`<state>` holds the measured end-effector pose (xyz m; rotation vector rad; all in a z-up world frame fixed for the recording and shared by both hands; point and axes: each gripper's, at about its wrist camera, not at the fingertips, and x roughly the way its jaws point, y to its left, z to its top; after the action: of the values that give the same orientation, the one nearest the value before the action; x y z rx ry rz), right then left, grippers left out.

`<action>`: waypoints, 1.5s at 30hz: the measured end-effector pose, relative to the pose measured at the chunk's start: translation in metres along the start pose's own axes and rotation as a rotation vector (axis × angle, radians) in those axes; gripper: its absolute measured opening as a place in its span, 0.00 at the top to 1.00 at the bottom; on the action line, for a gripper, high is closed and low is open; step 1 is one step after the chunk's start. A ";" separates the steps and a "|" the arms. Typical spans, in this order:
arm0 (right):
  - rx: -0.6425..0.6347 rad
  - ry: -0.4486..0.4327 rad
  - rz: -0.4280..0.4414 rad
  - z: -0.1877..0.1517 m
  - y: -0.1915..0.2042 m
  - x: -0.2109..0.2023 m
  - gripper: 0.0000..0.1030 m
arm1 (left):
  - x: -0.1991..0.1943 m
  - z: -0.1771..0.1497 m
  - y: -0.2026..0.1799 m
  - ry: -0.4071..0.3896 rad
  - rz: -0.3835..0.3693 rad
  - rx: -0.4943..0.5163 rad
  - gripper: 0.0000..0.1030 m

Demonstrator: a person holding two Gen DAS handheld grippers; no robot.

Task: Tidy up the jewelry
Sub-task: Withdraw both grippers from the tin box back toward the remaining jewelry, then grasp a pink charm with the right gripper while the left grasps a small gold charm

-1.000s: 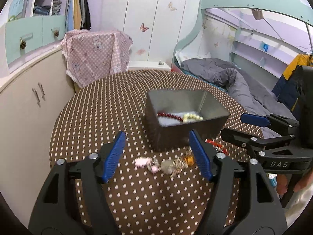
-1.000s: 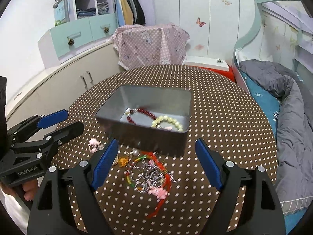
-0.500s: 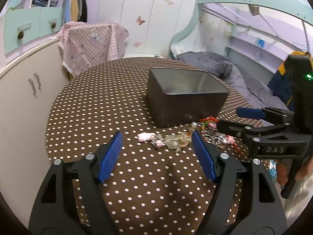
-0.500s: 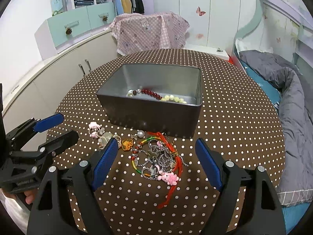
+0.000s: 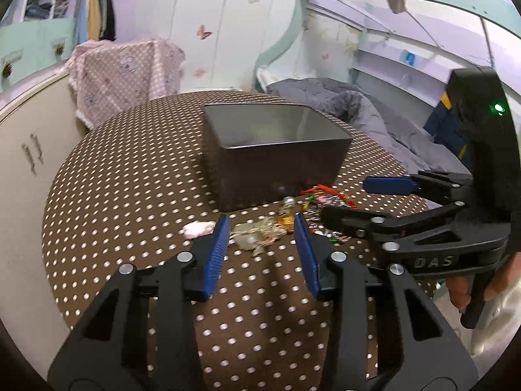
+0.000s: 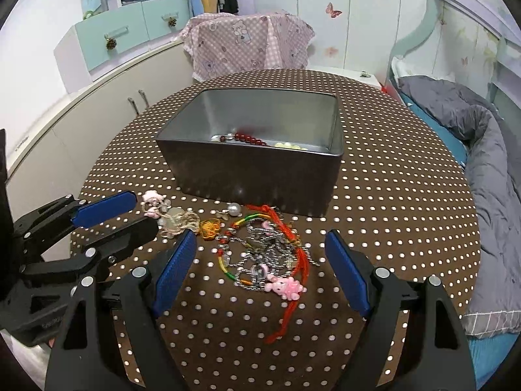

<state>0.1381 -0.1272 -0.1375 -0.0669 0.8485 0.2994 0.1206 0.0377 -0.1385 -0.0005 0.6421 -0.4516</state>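
Your left gripper (image 5: 260,228) fills the lower half of the left wrist view, its 2 blue-padded jaws apart and low over a round table (image 5: 130,169) covered in brown cloth with white dots. Between the jaw tips lies a pale, tangled charm bracelet (image 5: 257,234), with a pink charm (image 5: 197,229) just left of the left jaw. A gray metal box (image 5: 276,159) sits at the center of the frame, behind the charms.

In the right wrist view, your right gripper (image 6: 260,260) has its jaws wide apart around a pile of jewelry (image 6: 263,254): chains, a red cord and a pink bear charm. The box (image 6: 257,176) behind it holds dark red beads (image 6: 249,138) and pale beads (image 6: 289,145).
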 end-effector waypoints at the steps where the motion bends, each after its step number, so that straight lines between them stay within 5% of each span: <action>1: 0.002 0.000 -0.005 0.000 -0.002 0.000 0.25 | 0.001 0.000 -0.002 -0.001 0.012 0.014 0.61; 16: 0.101 -0.002 -0.018 -0.004 -0.034 -0.004 0.25 | 0.045 0.009 -0.005 0.145 0.051 0.139 0.67; 24: 0.121 -0.008 -0.015 -0.005 -0.040 -0.006 0.25 | 0.037 0.005 -0.010 0.147 0.067 0.153 0.88; 29: 0.116 -0.018 -0.010 -0.004 -0.037 -0.010 0.25 | 0.032 0.001 -0.013 0.140 0.082 0.129 0.93; 45: 0.040 -0.061 0.068 0.009 -0.007 -0.017 0.25 | -0.043 0.027 0.005 -0.100 0.109 -0.016 0.93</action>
<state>0.1363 -0.1366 -0.1189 0.0084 0.7971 0.3462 0.1084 0.0561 -0.0926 -0.0028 0.5444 -0.3388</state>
